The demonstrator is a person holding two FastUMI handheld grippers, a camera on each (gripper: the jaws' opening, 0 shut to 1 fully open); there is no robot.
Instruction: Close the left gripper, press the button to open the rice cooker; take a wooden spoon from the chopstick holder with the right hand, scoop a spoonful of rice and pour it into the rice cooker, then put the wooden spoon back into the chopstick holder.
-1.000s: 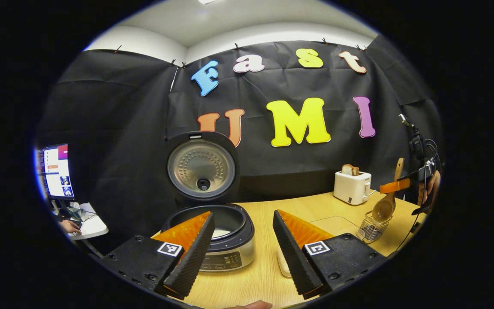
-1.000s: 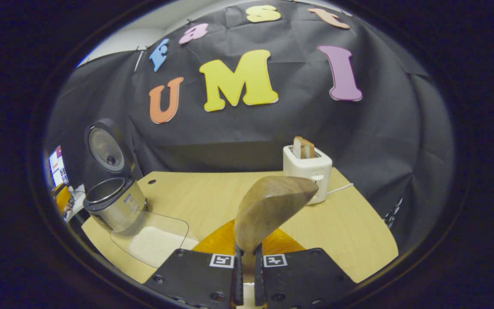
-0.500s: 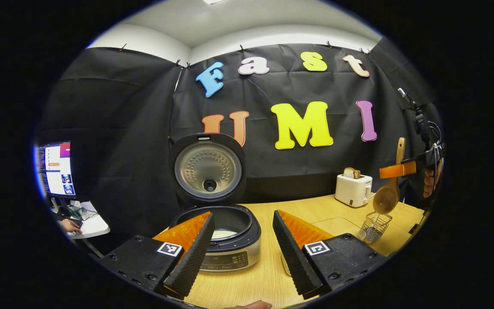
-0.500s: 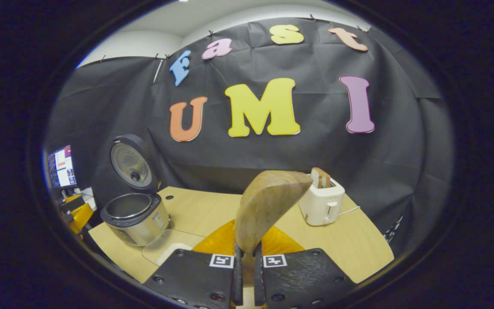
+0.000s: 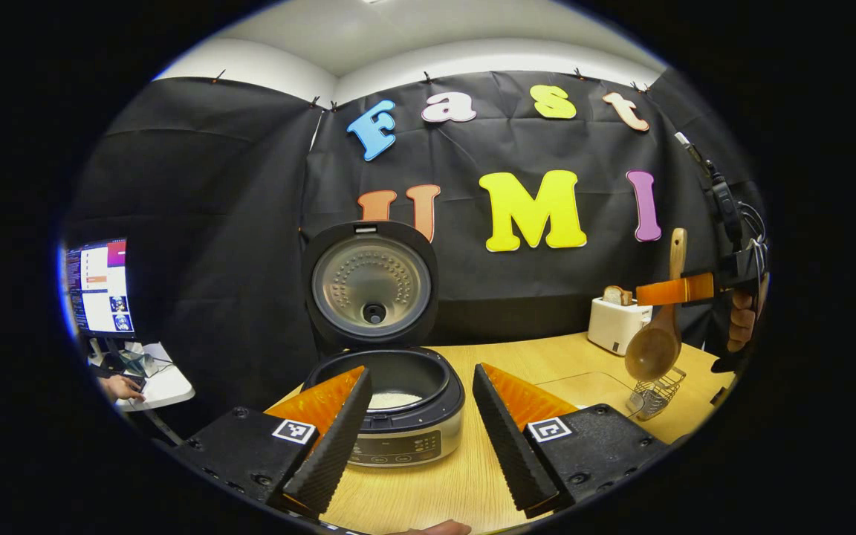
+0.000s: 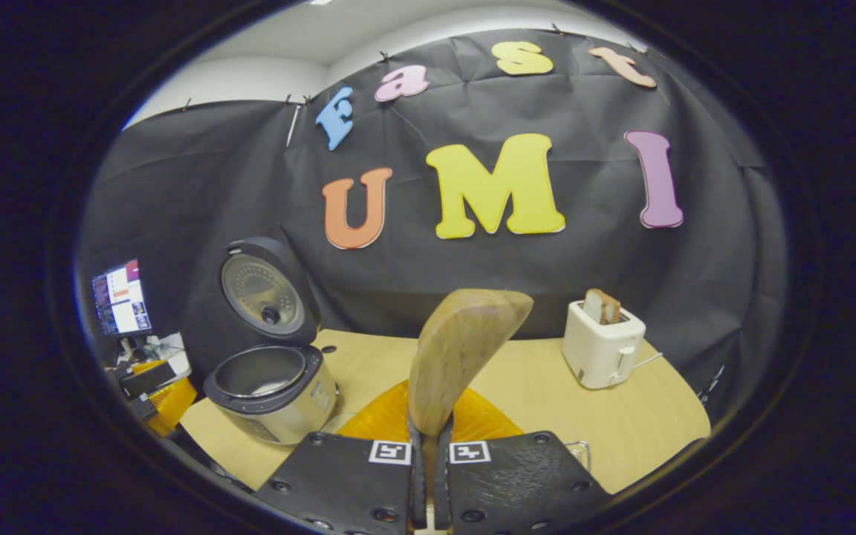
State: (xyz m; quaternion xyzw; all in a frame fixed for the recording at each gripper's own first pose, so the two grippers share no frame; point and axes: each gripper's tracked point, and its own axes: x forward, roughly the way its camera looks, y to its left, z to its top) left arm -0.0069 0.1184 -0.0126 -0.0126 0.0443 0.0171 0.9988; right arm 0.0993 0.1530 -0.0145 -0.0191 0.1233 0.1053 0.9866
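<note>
The rice cooker stands with its lid up, some white rice in the pot. My left gripper hovers open in front of it, nothing between its fingers. My right gripper is shut on the handle of the wooden spoon, whose bowl rises in front of the camera. In the left gripper view that spoon hangs bowl-down above the wire chopstick holder at the far right, held by the right gripper and a hand.
A white toaster with toast stands at the back right of the wooden table. A clear container lies between cooker and holder. A monitor and a small side table are off to the left.
The right gripper has lifted the spoon clear of the chopstick holder and swung left, bringing the cooker closer in its view. The left gripper has drifted slightly and stays open.
</note>
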